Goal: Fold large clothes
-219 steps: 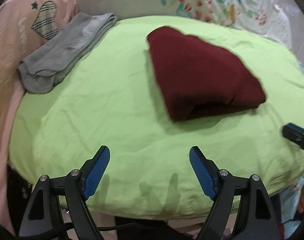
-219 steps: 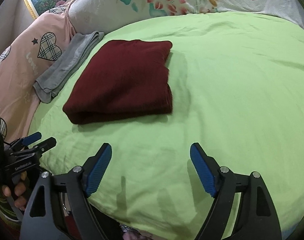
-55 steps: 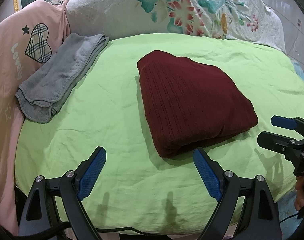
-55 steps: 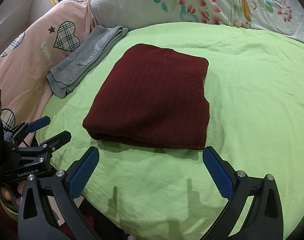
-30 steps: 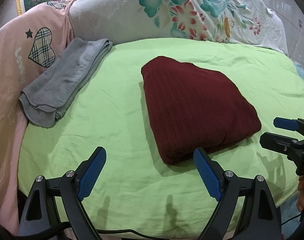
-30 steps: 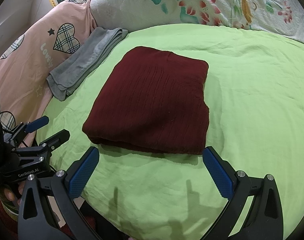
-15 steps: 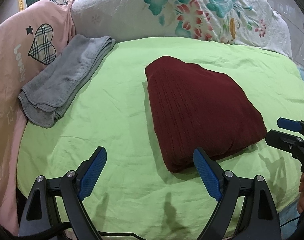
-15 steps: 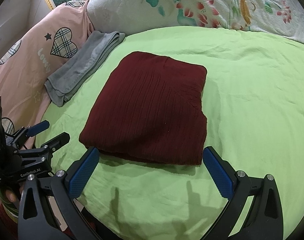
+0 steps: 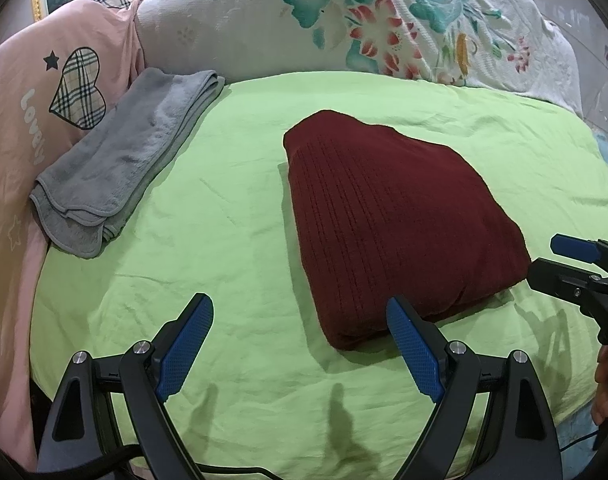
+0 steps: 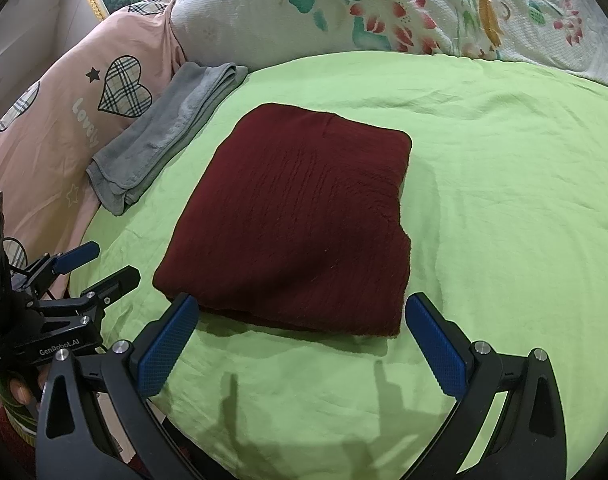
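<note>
Across the whole bed a light green sheet [image 9: 232,240] lies spread with shallow wrinkles, and behind it a white floral pillow [image 9: 343,28] runs along the far edge, with a pink pillow [image 9: 32,120] printed with a plaid heart at my far left. On the sheet, roughly in the middle, sits the dark red knitted garment [image 10: 300,216], already folded into a thick rectangular bundle with its ribbed face up. Well apart from it, against the pink pillow, a grey towel [image 9: 124,160] lies folded in a long strip. My left gripper [image 9: 300,340] hovers low over the sheet at the bundle's near left corner, jaws spread wide and holding nothing, its right pad just beside the folded edge. My right gripper [image 10: 300,340] hovers at the near edge of the bundle, jaws likewise wide apart and empty, the two blue pads [image 10: 166,340] straddling that edge without my being able to tell whether they touch it
</note>
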Motion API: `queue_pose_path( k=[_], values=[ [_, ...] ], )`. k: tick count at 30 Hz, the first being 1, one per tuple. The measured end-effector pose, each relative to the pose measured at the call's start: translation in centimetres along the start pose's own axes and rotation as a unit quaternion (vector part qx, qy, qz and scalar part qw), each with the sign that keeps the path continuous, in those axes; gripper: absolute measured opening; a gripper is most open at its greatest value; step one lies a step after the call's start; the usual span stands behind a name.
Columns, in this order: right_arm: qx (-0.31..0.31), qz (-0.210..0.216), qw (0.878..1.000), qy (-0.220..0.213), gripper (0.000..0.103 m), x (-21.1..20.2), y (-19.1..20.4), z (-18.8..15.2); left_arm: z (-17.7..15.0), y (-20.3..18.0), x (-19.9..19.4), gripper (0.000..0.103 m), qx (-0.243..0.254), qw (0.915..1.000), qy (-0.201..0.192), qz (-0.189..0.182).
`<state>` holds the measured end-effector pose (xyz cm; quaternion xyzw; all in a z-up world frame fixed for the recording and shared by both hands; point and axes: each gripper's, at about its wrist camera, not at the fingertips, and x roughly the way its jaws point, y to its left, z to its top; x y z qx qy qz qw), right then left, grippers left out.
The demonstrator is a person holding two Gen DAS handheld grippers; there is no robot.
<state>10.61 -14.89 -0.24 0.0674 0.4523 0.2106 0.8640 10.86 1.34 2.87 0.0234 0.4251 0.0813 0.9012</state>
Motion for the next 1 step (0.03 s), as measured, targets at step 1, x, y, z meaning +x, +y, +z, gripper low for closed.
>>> queue_pose_path(
  k=[1],
  values=[
    [0.001, -0.001, 1.000, 0.000, 0.103, 0.07, -0.07, 0.07, 0.00, -0.04, 0.01, 0.089, -0.001, 1.0000, 0.000, 0.000]
  ],
)
